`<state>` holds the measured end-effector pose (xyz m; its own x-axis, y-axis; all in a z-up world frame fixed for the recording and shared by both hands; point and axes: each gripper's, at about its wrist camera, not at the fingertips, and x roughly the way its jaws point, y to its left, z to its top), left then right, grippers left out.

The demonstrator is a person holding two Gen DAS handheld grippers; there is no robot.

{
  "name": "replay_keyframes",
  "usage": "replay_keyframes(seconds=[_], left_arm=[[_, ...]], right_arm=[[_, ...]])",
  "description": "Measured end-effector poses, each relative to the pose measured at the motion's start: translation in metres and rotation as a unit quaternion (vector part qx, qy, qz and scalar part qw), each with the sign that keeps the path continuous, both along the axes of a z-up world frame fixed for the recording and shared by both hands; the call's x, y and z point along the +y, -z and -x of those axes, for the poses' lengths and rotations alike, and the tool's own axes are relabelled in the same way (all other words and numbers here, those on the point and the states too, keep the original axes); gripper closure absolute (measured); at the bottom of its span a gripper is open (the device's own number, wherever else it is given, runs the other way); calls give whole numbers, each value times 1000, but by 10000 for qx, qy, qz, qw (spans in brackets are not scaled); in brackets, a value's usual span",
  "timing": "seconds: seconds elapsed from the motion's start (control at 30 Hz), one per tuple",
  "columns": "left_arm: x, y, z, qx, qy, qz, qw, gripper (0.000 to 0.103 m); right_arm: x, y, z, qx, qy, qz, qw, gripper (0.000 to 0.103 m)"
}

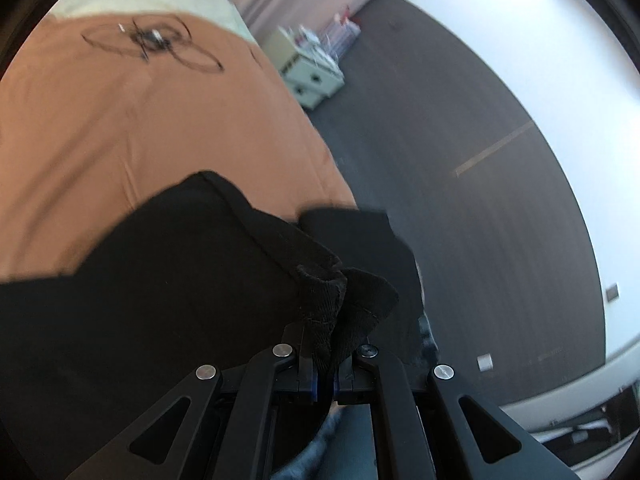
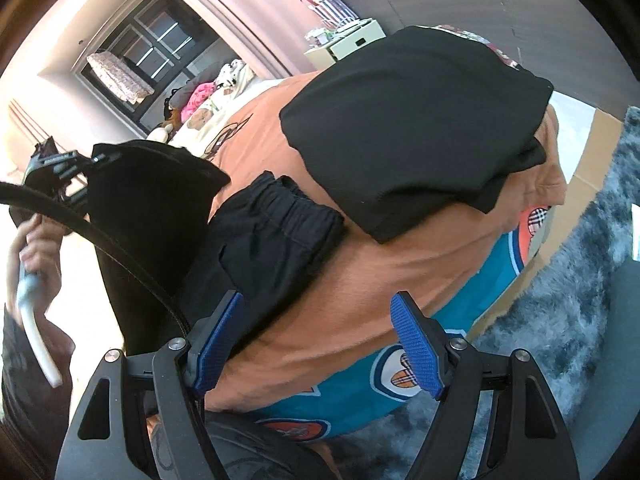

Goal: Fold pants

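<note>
Black pants [image 2: 276, 232], orange bedspread [image 2: 360, 280]

My left gripper [image 1: 325, 364] has its fingers closed on a corner of the pants [image 1: 168, 280], which spread away to its left over the bed [image 1: 120, 128]. In the right wrist view, a folded garment [image 2: 404, 120] lies on the bed's far part, another [image 2: 272, 236] nearer and left of it. My right gripper [image 2: 320, 344] hovers spread above the bed's near edge, and a rug [image 2: 568, 320] lies on the floor to the right.

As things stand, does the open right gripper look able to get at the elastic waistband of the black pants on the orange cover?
Probably yes. The right gripper is open and empty, and the waistband lies exposed just ahead of its fingers; the folded black garment sits beside it, not over it.
</note>
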<state>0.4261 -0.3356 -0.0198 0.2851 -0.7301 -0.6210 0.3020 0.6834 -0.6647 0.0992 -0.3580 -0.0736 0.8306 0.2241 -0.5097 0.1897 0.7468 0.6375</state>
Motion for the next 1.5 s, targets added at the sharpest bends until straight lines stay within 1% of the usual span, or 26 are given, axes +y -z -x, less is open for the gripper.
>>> replay_keyframes(seconds=[0.17, 0.3, 0.33, 0.4, 0.47, 0.53, 0.57, 0.6, 0.63, 0.67, 0.7, 0.73, 0.8, 0.87, 1.0, 1.1, 1.17, 1.23, 1.33, 1.43, 1.47, 1.5], left_arm=[[-31, 30, 33, 261, 307, -108, 9991, 99], [-46, 39, 54, 260, 425, -273, 9984, 99], [-53, 41, 63, 208, 515, -365, 9978, 99], [-64, 45, 71, 92, 711, -720, 9948, 97], [-76, 54, 81, 155, 1038, -1223, 9869, 96], [-74, 58, 81, 211, 1161, -1293, 9846, 88], [-68, 59, 83, 288, 1193, -1203, 9851, 70], [-61, 58, 82, 344, 1179, -1075, 9866, 47], [-52, 57, 82, 336, 1135, -937, 9885, 36], [-45, 53, 84, 269, 1075, -846, 9902, 24], [-38, 48, 86, 160, 1008, -790, 9916, 22], [-27, 42, 88, 45, 927, -783, 9926, 22], [-12, 36, 86, -5, 820, -774, 9936, 22], [12, 31, 85, -78, 618, -727, 9954, 22], [53, 25, 81, -182, 240, -796, 9964, 22], [89, 24, 80, -261, -87, -835, 9961, 22], [118, 24, 80, -280, -342, -841, 9955, 22], [135, 27, 81, -301, -525, -856, 9945, 22], [176, 34, 83, -290, -913, -914, 9912, 22], [212, 42, 87, -237, -1250, -954, 9873, 22], [226, 45, 90, -201, -1385, -967, 9854, 22], [237, 47, 93, -176, -1485, -989, 9838, 22]], right_arm=[[-4, -3, 7, 16, 15, -60, 10000, 28], [-7, -5, 11, -36, 15, -89, 10000, 28], [-9, -3, 12, -55, 14, -109, 9999, 28], [-12, -3, 14, -75, 18, -155, 9999, 28], [-14, 0, 15, -93, 10, -205, 9997, 28], [-13, 2, 16, -129, -16, -233, 9996, 28], [-11, 2, 17, -144, -33, -242, 9996, 28], [-10, 2, 16, -164, -65, -257, 9995, 28], [-7, 4, 16, -181, -92, -273, 9994, 28], [-5, 4, 14, -194, -125, -290, 9993, 28], [-1, 4, 13, -222, -158, -310, 9991, 28], [1, 3, 10, -261, -217, -333, 9989, 28], [7, 4, 6, -292, -277, -351, 9986, 28], [14, 3, -1, -338, -403, -364, 9980, 28], [26, 2, -20, -385, -616, -356, 9967, 28], [27, 9, -34, -349, -710, -481, 9957, 28], [27, 17, -43, -259, -734, -618, 9951, 28], [25, 27, -52, -188, -751, -836, 9935, 28], [22, 35, -64, -162, -819, -1043, 9910, 28], [15, 35, -76, -172, -819, -1099, 9904, 28], [12, 34, -77, -192, -786, -1074, 9909, 35], [10, 32, -78, -199, -752, -1042, 9915, 40]])
